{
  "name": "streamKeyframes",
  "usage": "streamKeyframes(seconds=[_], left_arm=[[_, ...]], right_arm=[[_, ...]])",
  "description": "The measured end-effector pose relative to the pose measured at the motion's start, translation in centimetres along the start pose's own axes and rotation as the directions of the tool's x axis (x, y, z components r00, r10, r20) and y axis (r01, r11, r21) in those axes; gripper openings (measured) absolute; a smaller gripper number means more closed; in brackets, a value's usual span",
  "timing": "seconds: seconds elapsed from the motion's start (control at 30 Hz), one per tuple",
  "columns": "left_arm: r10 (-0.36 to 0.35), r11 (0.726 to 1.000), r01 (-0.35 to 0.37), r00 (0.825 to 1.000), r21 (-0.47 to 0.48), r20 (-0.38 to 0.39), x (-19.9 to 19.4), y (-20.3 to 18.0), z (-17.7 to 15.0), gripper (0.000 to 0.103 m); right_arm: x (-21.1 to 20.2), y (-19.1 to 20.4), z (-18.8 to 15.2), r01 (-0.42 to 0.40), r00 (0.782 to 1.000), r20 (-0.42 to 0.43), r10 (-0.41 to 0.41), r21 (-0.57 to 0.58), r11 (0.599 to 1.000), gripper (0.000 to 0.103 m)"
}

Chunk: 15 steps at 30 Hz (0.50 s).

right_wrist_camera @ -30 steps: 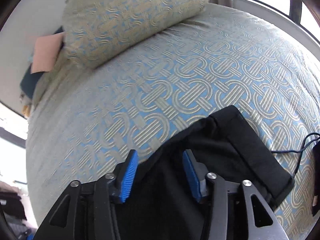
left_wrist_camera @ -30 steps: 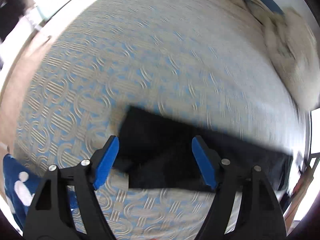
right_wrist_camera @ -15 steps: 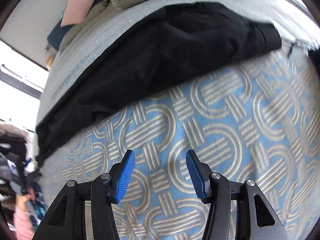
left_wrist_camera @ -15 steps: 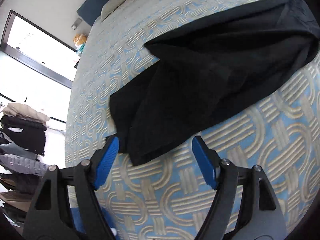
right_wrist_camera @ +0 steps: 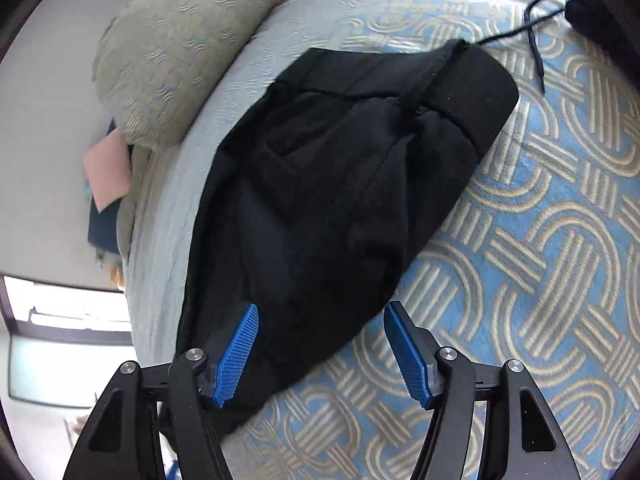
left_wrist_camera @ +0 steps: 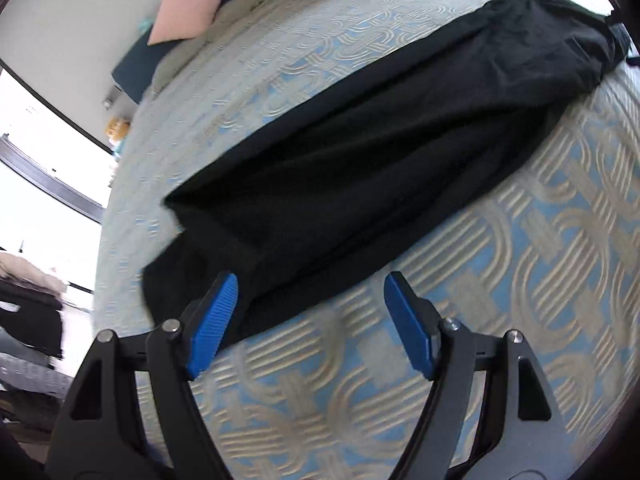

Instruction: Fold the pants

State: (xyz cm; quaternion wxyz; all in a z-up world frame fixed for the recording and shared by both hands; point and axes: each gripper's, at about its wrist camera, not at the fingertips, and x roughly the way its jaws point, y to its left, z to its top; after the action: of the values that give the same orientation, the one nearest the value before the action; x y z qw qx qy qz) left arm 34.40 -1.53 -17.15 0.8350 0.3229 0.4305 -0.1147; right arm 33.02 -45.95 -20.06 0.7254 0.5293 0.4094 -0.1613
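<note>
Black pants [left_wrist_camera: 380,152] lie lengthwise on the blue-and-beige patterned bedspread [left_wrist_camera: 540,264], one leg laid over the other. My left gripper [left_wrist_camera: 312,312] hovers open over the leg ends, whose hem edge lies between the blue pads without touching them. In the right wrist view the waist end of the pants [right_wrist_camera: 340,184] shows its waistband at the top right. My right gripper [right_wrist_camera: 320,340] hangs over the near edge of that end, its jaws opening, the cloth under them and the pads not pressing it.
A patterned pillow [right_wrist_camera: 188,52] and a pink cushion [left_wrist_camera: 188,8] lie at the head of the bed. A black cord [right_wrist_camera: 532,32] trails from a dark object at the right edge. A window [left_wrist_camera: 36,168] and hanging clothes [left_wrist_camera: 28,312] are beyond the bed's left side.
Both grippers have swung round and come down closer to the pants. The right one let go of the cloth, drew back over bare bedspread, came back over the waist end, and its jaws have widened.
</note>
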Motion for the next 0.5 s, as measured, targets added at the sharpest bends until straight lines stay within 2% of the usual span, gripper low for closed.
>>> streamKeyframes(seconds=[0.13,0.2,0.23,0.3,0.33,0.37,0.4,0.43,0.5], left_arm=[[0.027,0.997,-0.028,1.000,0.068,0.009,1.5,-2.2,2.0,0.076],[0.077,0.990,-0.079,0.997,0.116,0.021,2.4,-3.1,2.9,0.076],[0.102,0.986,-0.105,0.994,0.132,0.028,2.8,-3.3,3.5,0.076],[0.133,0.981,-0.138,0.990,0.138,0.045,3.5,-3.3,4.8,0.076],[0.131,0.982,-0.136,0.990,0.133,0.048,3.6,-3.5,5.0,0.075],[0.106,0.987,-0.110,0.994,0.115,0.038,4.0,-3.1,5.2,0.056],[0.049,0.994,-0.050,0.999,0.093,0.011,4.3,-2.9,5.4,0.018],[0.007,0.999,-0.006,1.000,0.051,-0.031,4.5,-2.8,5.7,0.014],[0.043,0.997,-0.042,0.999,0.061,-0.002,3.5,-3.2,5.7,0.009]], right_arm=[[2.2,-0.2,2.5,-0.009,1.000,-0.003,0.010,0.092,0.996,0.067],[2.6,-0.4,2.7,-0.018,1.000,0.009,0.017,0.135,0.991,0.067],[2.7,-0.1,2.8,-0.011,1.000,0.016,0.009,0.136,0.991,0.053],[2.8,0.9,3.6,0.055,0.998,0.028,-0.057,0.065,0.996,0.017],[2.7,1.4,3.9,0.054,0.998,0.022,-0.054,0.027,0.998,0.015],[2.4,1.8,4.0,0.043,0.999,0.028,-0.043,0.013,0.999,0.015],[2.0,2.0,4.1,0.023,0.999,0.029,-0.024,0.008,1.000,0.014],[1.4,2.1,3.9,0.005,1.000,0.028,-0.005,0.008,1.000,0.014],[0.3,2.4,4.3,-0.031,0.999,0.023,0.031,0.002,1.000,0.014]])
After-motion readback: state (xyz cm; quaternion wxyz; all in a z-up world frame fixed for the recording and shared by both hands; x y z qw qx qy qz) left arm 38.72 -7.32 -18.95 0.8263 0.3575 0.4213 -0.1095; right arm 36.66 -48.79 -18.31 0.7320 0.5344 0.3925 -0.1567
